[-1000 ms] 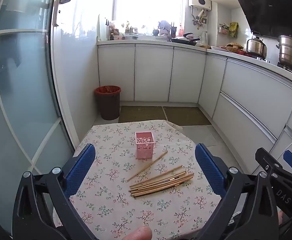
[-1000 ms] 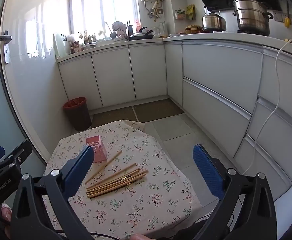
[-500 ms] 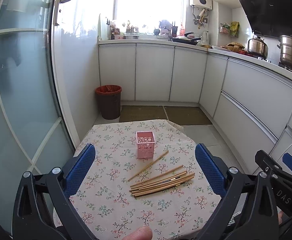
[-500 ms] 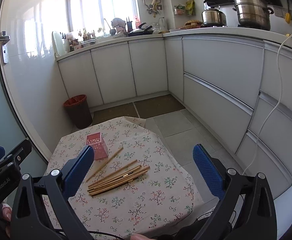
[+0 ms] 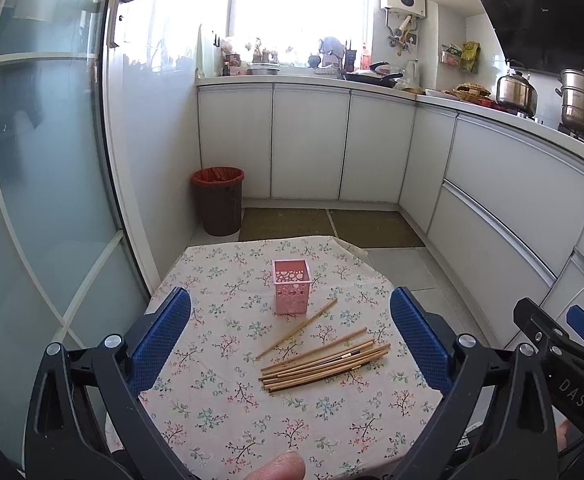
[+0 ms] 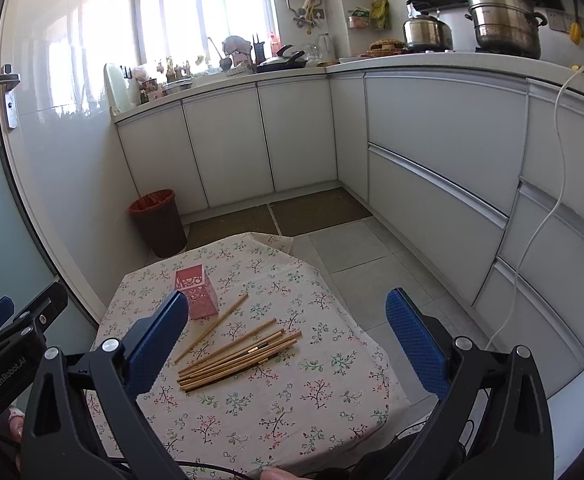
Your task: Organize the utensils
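Observation:
A pink perforated holder (image 5: 291, 286) stands upright and empty on a small table with a floral cloth (image 5: 212, 412). It also shows in the right wrist view (image 6: 196, 290). One wooden chopstick (image 5: 296, 328) lies alone just right of the holder. A bundle of several chopsticks (image 5: 323, 364) lies nearer me, and shows in the right wrist view (image 6: 239, 354) too. My left gripper (image 5: 290, 344) is open and empty above the near table. My right gripper (image 6: 286, 344) is open and empty, held above the table's right side.
A brown bin with a red liner (image 5: 218, 200) stands on the floor beyond the table. White cabinets (image 5: 311, 140) run along the back and right. A glass door (image 5: 32, 200) is at the left. Pots (image 6: 503, 20) sit on the counter.
Both grippers have lifted and tilted slightly; the table sits a little lower in the views. Nothing on the table has moved.

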Tool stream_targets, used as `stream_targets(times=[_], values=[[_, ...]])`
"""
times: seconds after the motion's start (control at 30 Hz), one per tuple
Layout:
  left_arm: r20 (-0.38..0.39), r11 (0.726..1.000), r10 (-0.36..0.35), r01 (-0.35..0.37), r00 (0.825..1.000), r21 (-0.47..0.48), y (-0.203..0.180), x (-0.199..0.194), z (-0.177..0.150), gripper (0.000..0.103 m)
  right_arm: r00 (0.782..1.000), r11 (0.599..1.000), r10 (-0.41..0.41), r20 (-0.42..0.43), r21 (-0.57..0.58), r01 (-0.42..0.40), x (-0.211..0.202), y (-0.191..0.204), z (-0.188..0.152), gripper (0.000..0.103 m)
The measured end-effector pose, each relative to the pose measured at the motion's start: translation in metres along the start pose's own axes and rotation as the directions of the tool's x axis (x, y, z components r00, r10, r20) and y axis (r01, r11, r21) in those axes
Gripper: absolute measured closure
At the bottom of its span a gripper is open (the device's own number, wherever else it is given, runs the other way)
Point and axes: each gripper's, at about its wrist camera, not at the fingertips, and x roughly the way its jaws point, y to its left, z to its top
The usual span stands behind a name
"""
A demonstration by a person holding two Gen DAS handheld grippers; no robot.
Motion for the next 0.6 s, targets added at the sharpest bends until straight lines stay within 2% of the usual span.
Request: stream_targets(times=[0.6], values=[[-0.011,1.000,0.004,-0.004,1.000,-0.009,0.0000,0.0019,-0.0015,0.007,1.000,1.000,0.002,-0.013,-0.005,-0.002,0.0024,0.0009,-0.0011,0.007]])
